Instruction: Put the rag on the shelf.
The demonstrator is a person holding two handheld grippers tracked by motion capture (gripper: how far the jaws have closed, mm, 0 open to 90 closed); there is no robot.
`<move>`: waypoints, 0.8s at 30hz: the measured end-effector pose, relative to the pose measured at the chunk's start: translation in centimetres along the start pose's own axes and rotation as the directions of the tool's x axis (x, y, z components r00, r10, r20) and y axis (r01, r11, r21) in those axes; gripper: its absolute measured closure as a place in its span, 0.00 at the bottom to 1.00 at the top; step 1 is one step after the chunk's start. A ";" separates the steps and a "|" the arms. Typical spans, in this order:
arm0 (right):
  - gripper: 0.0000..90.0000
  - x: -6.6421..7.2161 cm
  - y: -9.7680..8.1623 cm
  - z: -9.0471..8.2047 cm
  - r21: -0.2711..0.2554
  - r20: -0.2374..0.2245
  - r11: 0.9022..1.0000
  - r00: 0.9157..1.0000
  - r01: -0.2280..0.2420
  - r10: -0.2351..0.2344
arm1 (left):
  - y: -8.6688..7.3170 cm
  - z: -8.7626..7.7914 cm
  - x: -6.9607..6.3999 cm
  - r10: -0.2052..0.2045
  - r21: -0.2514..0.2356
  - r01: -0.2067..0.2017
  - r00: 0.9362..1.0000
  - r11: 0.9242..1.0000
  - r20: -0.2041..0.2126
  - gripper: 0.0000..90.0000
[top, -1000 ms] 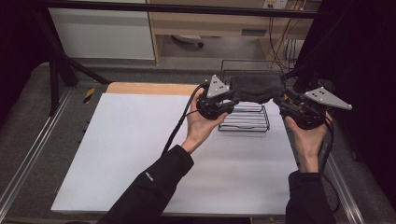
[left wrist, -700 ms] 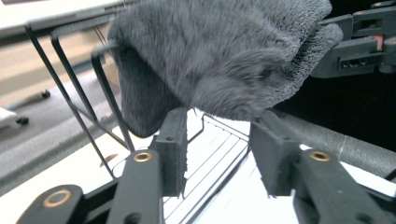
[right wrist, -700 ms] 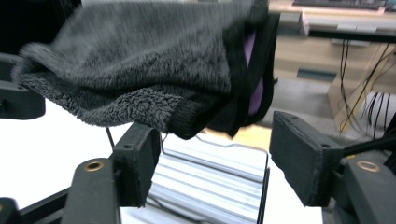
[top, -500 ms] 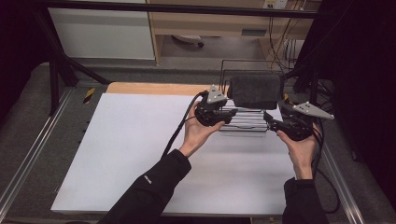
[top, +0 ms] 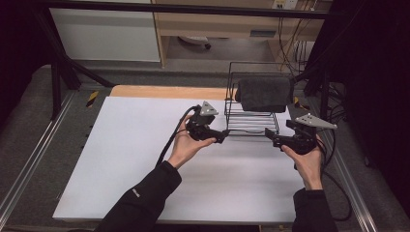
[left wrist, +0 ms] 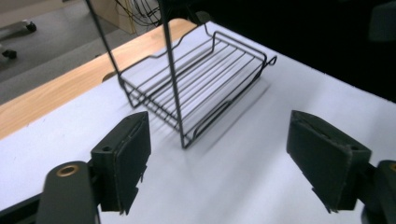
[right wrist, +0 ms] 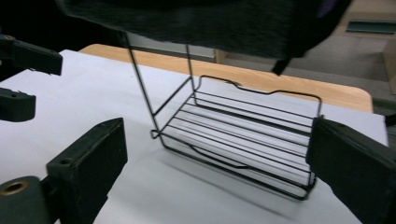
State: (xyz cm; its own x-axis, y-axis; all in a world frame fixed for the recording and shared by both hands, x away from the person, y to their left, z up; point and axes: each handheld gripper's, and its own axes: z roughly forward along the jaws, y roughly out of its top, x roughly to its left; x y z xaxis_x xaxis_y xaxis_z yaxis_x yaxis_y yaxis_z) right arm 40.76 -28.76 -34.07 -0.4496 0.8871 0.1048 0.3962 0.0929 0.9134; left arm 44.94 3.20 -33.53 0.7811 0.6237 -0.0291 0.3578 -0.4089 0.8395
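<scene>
Right of centre in the high view: black wire rack (top: 252,118) on the white surface (top: 121,159), dark folded cloth (top: 264,94) draped over its top. Left gripper (top: 223,137) at its lower left corner, right gripper (top: 270,140) at its lower right. Left gripper view: jaws wide apart, holding nothing, rack's tray upper centre. Right gripper view: jaws wide apart, empty, rack centre, cloth along the top edge.
</scene>
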 end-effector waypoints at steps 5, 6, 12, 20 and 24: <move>0.02 1.7 0.1 0.0 0.010 -0.040 1.000 0.999 0.007 -0.006 | -2.1 -2.2 1.0 -0.019 0.001 0.019 1.000 1.000 -0.007 0.17; 0.02 2.1 0.0 0.0 0.013 -0.046 1.000 0.999 0.012 -0.012 | -2.6 -2.7 1.2 -0.021 0.000 0.021 1.000 1.000 -0.009 0.16; 0.01 4.1 -0.6 0.2 0.030 -0.103 0.999 0.994 0.027 -0.024 | -6.3 -6.4 3.2 -0.047 0.000 0.047 0.998 0.999 -0.052 0.08; 0.01 5.9 -2.3 1.1 0.072 -0.161 0.995 0.985 0.066 -0.054 | -11.4 -10.5 5.6 -0.114 -0.010 0.114 0.988 0.993 -0.104 0.06; 0.01 6.2 -3.9 1.6 0.106 -0.183 0.992 0.982 0.075 -0.055 | -13.9 -11.6 6.2 -0.128 0.001 0.129 0.986 0.992 -0.108 0.07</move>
State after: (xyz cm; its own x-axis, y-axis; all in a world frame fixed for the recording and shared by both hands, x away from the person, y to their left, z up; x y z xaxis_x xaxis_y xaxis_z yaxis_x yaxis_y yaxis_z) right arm 37.73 -22.90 -37.66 -0.6092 0.7831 0.1250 0.4440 0.2063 0.8719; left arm 38.83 20.49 -39.09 0.6689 0.7393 -0.0775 0.4561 -0.3258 0.8282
